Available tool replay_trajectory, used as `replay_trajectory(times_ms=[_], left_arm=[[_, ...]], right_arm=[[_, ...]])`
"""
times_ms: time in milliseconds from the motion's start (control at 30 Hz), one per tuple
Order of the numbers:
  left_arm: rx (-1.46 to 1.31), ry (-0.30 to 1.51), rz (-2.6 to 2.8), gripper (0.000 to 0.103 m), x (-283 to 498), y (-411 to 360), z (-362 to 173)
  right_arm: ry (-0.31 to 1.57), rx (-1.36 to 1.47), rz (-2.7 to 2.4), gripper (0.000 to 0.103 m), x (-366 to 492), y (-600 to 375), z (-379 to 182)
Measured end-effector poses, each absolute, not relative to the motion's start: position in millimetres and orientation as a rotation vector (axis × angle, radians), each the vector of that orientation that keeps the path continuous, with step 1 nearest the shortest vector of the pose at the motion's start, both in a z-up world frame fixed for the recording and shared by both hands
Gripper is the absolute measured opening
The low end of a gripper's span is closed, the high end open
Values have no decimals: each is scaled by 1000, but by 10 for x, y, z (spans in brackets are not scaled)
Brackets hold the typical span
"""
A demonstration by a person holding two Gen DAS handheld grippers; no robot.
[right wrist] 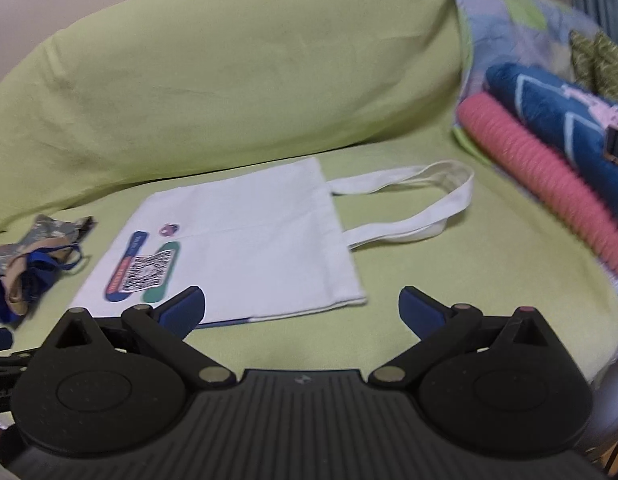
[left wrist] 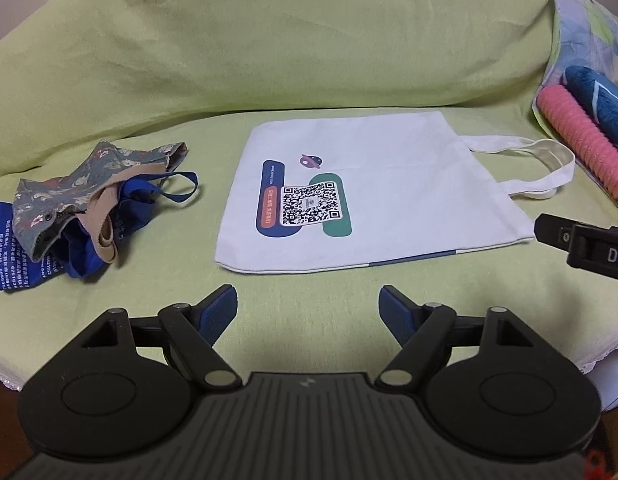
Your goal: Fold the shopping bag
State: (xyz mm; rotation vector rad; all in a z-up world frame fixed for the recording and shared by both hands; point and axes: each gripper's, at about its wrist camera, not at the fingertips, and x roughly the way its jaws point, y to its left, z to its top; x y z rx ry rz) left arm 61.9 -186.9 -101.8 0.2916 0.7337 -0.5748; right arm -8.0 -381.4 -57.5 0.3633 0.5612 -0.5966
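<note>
A white cloth shopping bag (left wrist: 389,184) lies flat on the green-covered sofa seat, its printed square code toward the left and its two white handles (left wrist: 541,164) stretched out to the right. My left gripper (left wrist: 307,300) is open with nothing between its blue pads, just in front of the bag's near edge. In the right wrist view the same bag (right wrist: 261,240) lies ahead with its handles (right wrist: 437,200) to the right. My right gripper (right wrist: 301,300) is open and empty, hovering at the bag's near right corner. Part of the right gripper (left wrist: 585,244) shows at the left view's right edge.
A heap of other bags, one patterned grey-green (left wrist: 81,188) and one blue (left wrist: 25,248), lies left of the white bag. A pink ribbed roll (left wrist: 581,148) and a blue cushion (right wrist: 557,120) rest on the right. The sofa back (left wrist: 269,40) rises behind.
</note>
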Motion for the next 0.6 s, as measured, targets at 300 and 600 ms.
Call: replay_trajectory(times_ms=[300, 600], left_arm=[[308, 726, -597, 82, 673, -1921, -1047], [267, 756, -580, 85, 885, -1858, -1120]], right_arm=[[607, 346, -619, 102, -21, -3844, -586], [668, 324, -644, 102, 109, -3898, -647]])
